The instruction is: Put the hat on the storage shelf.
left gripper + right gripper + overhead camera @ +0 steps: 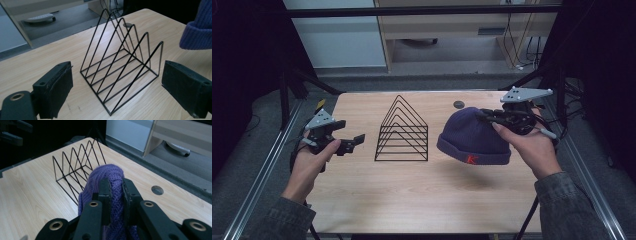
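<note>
Knitted hat [105,185]: fold between the jaws hidden by pads; lower part cut off below them.

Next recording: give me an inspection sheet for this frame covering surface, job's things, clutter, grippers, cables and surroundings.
Surface: light wooden table with a round hole near its far edge.
Job's things: purple knit beanie with a red letter on the cuff, held above the table; its shadow lies on the wood below.
Clutter: black wire rack of triangular dividers, upright mid-table, nothing in it.
Grippers: right gripper shut on the beanie's knit; left gripper open, nothing between its pads, facing the rack.
Cables: some hang by the shelving beyond the table.
Surroundings: metal frame rails along the table sides, grey floor, pale cabinet behind.
</note>
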{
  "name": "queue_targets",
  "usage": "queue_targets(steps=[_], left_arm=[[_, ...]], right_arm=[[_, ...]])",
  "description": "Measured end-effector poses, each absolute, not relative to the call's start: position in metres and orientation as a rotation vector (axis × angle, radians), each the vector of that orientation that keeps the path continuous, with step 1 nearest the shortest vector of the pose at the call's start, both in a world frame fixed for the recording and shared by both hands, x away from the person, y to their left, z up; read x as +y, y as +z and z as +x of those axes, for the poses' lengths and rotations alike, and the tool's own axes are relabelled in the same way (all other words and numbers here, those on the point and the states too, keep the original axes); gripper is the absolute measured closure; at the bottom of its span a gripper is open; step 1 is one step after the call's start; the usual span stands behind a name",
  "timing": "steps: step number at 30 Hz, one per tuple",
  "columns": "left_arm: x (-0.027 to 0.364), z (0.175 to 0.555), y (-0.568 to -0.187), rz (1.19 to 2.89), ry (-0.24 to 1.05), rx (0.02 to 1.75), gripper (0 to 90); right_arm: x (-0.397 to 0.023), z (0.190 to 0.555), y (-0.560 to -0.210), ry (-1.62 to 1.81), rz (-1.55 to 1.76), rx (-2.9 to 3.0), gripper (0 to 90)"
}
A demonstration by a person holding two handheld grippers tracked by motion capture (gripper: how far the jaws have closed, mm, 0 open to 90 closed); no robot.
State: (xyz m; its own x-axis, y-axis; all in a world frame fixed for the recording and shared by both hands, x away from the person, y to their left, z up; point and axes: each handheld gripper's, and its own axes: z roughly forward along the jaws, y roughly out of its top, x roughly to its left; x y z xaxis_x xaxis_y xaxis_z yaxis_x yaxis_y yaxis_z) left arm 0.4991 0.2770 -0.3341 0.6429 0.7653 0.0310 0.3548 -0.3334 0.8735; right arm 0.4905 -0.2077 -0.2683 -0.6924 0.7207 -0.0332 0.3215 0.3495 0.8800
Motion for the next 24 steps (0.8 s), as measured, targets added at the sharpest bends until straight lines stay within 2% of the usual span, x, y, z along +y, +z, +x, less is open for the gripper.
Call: queue_targets(steps=[15,24], left_arm=[[0.246,0.496,-0.31,1.994,0.545,0.763,7.7],[0.226,0.501,-0.31,2.02,0.528,0.723,5.0]], right_arm=[[-0.189,0.496,-0.241,1.364,0.881,2.158,79.3],[-0.174,0.502,-0.225,1.367,0.854,2.153,79.3]])
